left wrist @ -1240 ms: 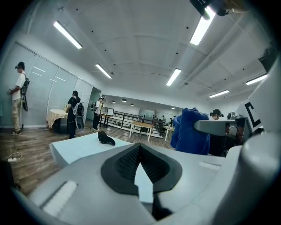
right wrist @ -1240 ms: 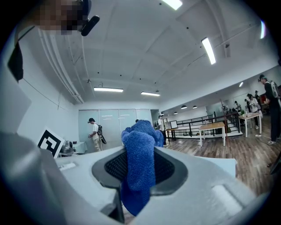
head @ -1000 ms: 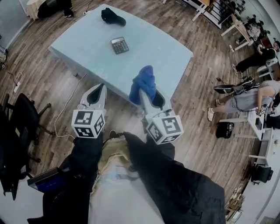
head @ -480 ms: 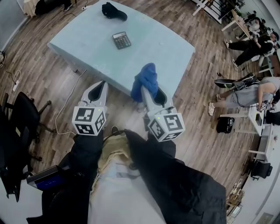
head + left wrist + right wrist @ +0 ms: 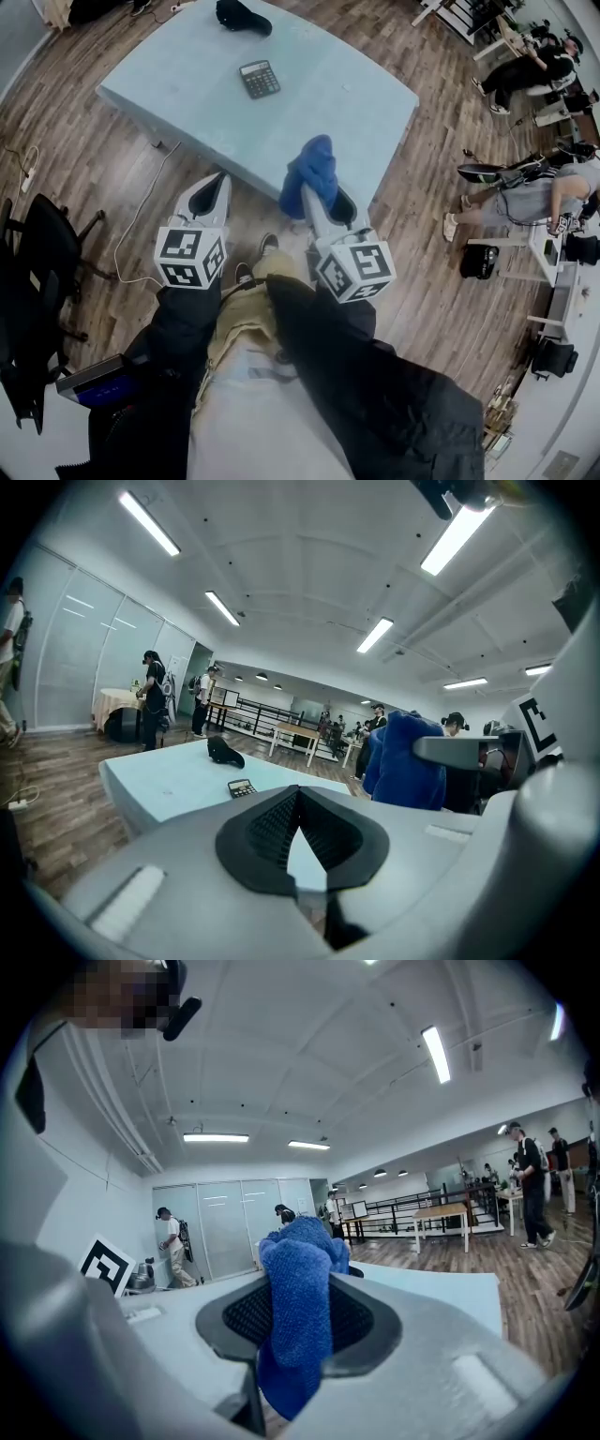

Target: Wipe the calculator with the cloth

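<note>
Right gripper [image 5: 307, 190]: closed on the blue cloth [image 5: 312, 167]; in the right gripper view [image 5: 298, 1288] both black pads press against the fabric.
Cloth in the jaws: the cloth [image 5: 302, 1251] bunches up beyond the tips and a shorter tail hangs below the pads; it touches nothing but the gripper.
Left gripper [image 5: 221, 178]: closed and empty; in the left gripper view [image 5: 298, 797] the pads meet at the tips, with only a thin wedge of light behind them and nothing in it.
Position of the grippers: side by side in front of the person. The left one is over the wooden floor [image 5: 112, 178], short of the counter [image 5: 319, 103]. The right one's tip and the cloth sit at the counter's near edge in the head view.
Calculator [image 5: 260, 79]: lies flat on the far half of the counter, keys up, well apart from both grippers and from the cloth; it also shows as small and dark [image 5: 241, 787] ahead of the left gripper.
Other thing on the counter: a black object [image 5: 242, 16] near the far edge, beyond the calculator and apart from it; what it is cannot be told.
Surroundings: a black office chair [image 5: 37, 244] stands on the floor to the left.
</note>
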{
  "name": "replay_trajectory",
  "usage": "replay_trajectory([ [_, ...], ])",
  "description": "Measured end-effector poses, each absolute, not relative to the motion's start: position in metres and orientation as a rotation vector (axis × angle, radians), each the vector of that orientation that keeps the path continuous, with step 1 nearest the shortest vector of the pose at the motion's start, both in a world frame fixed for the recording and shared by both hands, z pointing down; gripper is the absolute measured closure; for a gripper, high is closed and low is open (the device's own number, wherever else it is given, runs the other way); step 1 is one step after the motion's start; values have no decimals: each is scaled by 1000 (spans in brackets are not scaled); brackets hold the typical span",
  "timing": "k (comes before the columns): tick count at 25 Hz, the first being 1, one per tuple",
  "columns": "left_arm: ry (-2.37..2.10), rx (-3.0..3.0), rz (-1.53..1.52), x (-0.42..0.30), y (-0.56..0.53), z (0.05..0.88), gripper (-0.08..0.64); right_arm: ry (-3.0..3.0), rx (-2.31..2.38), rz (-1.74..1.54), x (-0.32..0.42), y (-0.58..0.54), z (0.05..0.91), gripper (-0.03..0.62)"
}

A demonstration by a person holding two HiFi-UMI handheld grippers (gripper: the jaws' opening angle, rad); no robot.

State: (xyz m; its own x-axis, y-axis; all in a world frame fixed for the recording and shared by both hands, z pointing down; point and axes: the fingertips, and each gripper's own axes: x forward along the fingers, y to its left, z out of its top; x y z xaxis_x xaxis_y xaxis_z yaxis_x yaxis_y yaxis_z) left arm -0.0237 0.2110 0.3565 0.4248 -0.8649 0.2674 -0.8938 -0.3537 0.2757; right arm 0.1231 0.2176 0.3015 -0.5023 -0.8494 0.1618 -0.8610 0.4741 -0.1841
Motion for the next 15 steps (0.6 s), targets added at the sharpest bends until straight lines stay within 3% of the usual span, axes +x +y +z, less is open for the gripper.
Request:
replay_trajectory([
  [15,-1664,2195,118,-83,109,366,565,-2739,1444,416,89,94,316,469],
])
